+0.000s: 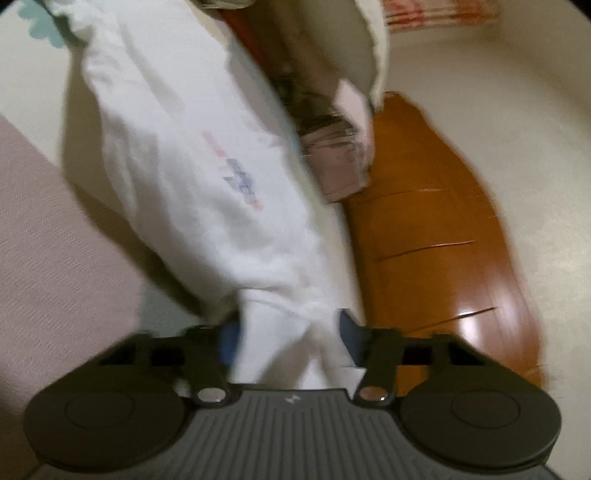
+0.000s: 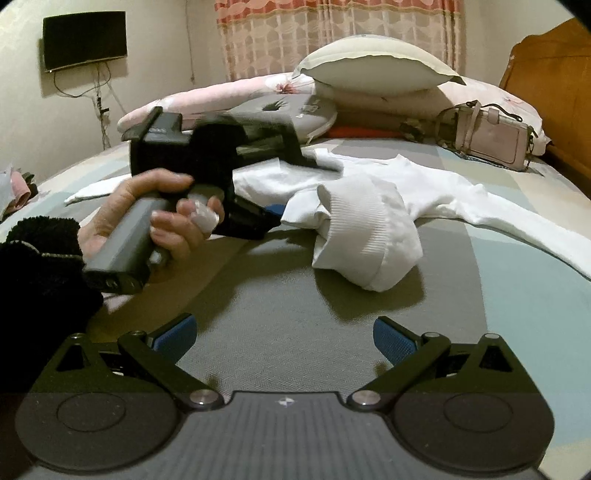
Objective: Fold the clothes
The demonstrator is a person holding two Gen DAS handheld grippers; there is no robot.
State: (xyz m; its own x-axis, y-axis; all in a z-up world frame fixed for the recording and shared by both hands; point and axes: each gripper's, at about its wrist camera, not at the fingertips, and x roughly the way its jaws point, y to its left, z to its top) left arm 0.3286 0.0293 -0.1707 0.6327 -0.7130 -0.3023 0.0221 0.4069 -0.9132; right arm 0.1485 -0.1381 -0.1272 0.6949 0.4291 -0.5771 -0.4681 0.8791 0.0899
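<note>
- The bed (image 2: 280, 306) carries everything; its cover has broad grey, pale green and cream bands with a fine woven texture.
- At the far end lies a cream pillow (image 2: 373, 64) on top of a pink flowered quilt (image 2: 236, 92), with a grey cushion (image 2: 295, 110) in front of it.
- A pale pink handbag (image 2: 495, 138) with straps rests on the bed near the wooden headboard (image 2: 554, 85) on the right.
- Behind the bed hangs a red and cream patterned curtain (image 2: 332, 33); a dark television (image 2: 85, 38) is fixed to the wall on the left, cables hanging below it.
- The left wrist view is tilted and blurred; it shows glossy orange-brown wood (image 1: 436, 240) beside the bed and the handbag (image 1: 343, 158) again.
- The white garment (image 2: 369, 206) lies spread across the middle of the bed, one long sleeve running out to the right.
- Its ribbed hem is bunched and lifted into a rounded fold near the middle of the bed, casting a shadow on the grey band.
- A small pink and blue print shows on the white cloth in the left wrist view (image 1: 229, 173).
- The left gripper (image 1: 288, 332), held by a hand (image 2: 147, 218) in a black fuzzy sleeve (image 2: 40, 266), has its jaws clamped on a bunch of the garment's edge, cloth filling the gap between the blue pads.
- The right gripper (image 2: 284, 338) hovers over the grey band, jaws wide apart with nothing between them, short of the garment.
</note>
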